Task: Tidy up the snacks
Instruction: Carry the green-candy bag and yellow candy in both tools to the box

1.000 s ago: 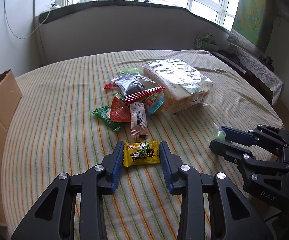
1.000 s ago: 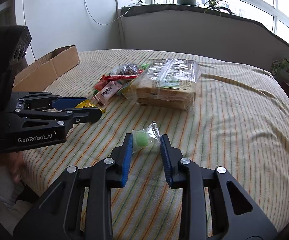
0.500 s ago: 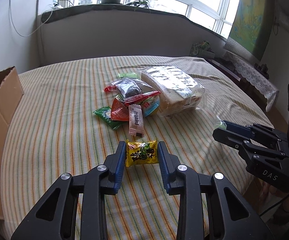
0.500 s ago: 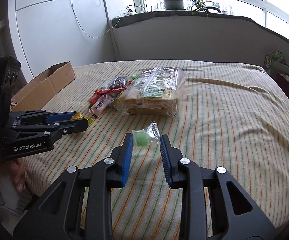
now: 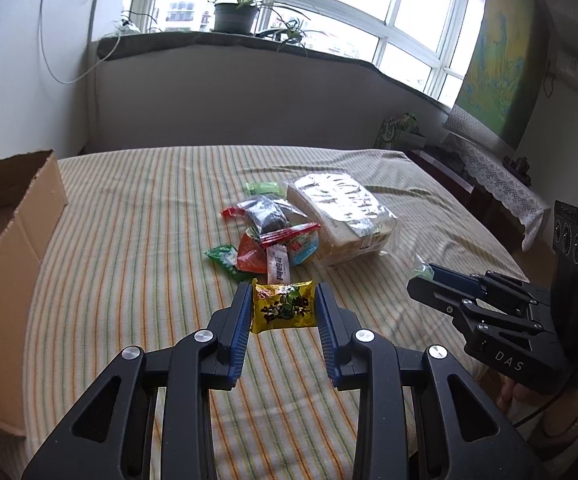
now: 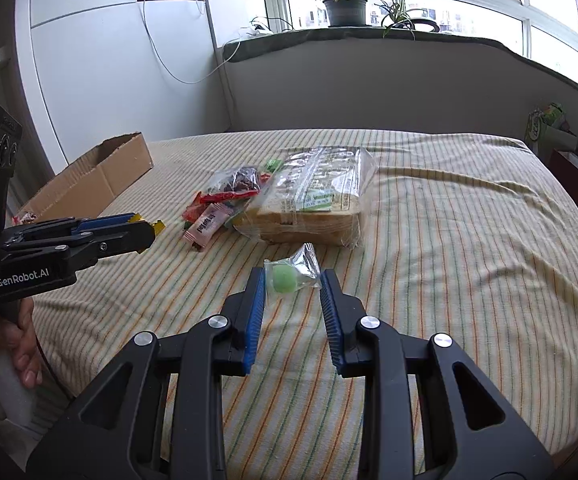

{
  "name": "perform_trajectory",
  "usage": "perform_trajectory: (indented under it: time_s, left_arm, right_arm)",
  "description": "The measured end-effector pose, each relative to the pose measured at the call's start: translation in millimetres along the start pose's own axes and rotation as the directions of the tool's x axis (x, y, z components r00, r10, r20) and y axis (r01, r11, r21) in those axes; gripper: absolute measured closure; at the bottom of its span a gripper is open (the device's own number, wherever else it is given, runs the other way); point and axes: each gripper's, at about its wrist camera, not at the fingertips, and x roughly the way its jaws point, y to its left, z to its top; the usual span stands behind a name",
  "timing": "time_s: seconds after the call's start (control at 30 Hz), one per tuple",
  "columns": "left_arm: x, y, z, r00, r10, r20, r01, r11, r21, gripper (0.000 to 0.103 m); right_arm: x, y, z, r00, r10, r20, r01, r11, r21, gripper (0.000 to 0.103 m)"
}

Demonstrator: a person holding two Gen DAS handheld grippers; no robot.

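Yellow packet (image 5: 283, 307) & green candy (image 6: 285, 279), gripped

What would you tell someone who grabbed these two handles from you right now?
Left tool: shut on the yellow snack packet, lifted off the striped cloth.
Right tool: shut on the clear-wrapped green candy.
Remaining pile: bagged sliced bread and small wrapped snacks, mid-table.
Cardboard box sits left, a few packets already inside.
Done: two items picked.
Left: probably drop both in the box, then clear the pile.
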Motion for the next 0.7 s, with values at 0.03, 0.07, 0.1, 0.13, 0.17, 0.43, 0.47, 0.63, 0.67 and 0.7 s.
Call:
perform_trajectory:
  time_s: [0.03,0.07,0.1,0.13,0.17,0.43,0.47,0.63,0.67,0.7]
  left_arm:
    - [-6,0,3,1.0,0.006,0.017,-0.006,1.0,0.007,0.073]
    - [-13,-1,7,0.999,0.012,0.034,-0.012,1.0,0.015,0.073]
    - [-20,-1,10,0.999,0.014,0.051,-0.016,1.0,0.022,0.073]
    - [-28,-1,13,0.997,0.017,0.071,-0.019,0.999,0.027,0.073]
    - [-36,0,16,0.996,0.021,0.091,-0.023,0.999,0.031,0.073]
    - [-86,21,20,0.978,0.054,0.2,-0.057,0.998,0.007,0.073]
    - [-90,26,18,0.976,0.062,0.208,-0.063,0.998,0.0,0.073]
    - [-108,58,10,0.966,0.095,0.24,-0.084,0.995,-0.058,0.073]
    - [-112,65,8,0.964,0.104,0.246,-0.088,0.993,-0.072,0.073]
    - [-117,73,5,0.961,0.113,0.251,-0.093,0.992,-0.088,0.073]
  right_arm:
    - [-3,1,4,1.0,0.002,0.012,-0.002,1.0,0.0,0.074]
    - [-7,3,8,1.0,0.0,0.025,0.0,1.0,-0.005,0.074]
    - [-12,6,12,0.999,-0.003,0.041,0.004,1.0,-0.01,0.074]
    - [-17,8,17,0.998,-0.004,0.057,0.005,1.0,-0.016,0.074]
    - [-22,11,22,0.998,-0.004,0.07,0.005,1.0,-0.022,0.074]
    - [-47,52,51,0.991,0.002,0.134,0.013,0.994,-0.11,0.074]
    - [-47,59,53,0.991,0.004,0.134,0.012,0.992,-0.124,0.074]
    - [-43,98,61,0.992,0.025,0.126,-0.001,0.982,-0.188,0.074]
    - [-41,108,62,0.992,0.032,0.122,-0.007,0.979,-0.202,0.074]
    - [-38,118,64,0.992,0.04,0.117,-0.013,0.976,-0.219,0.074]
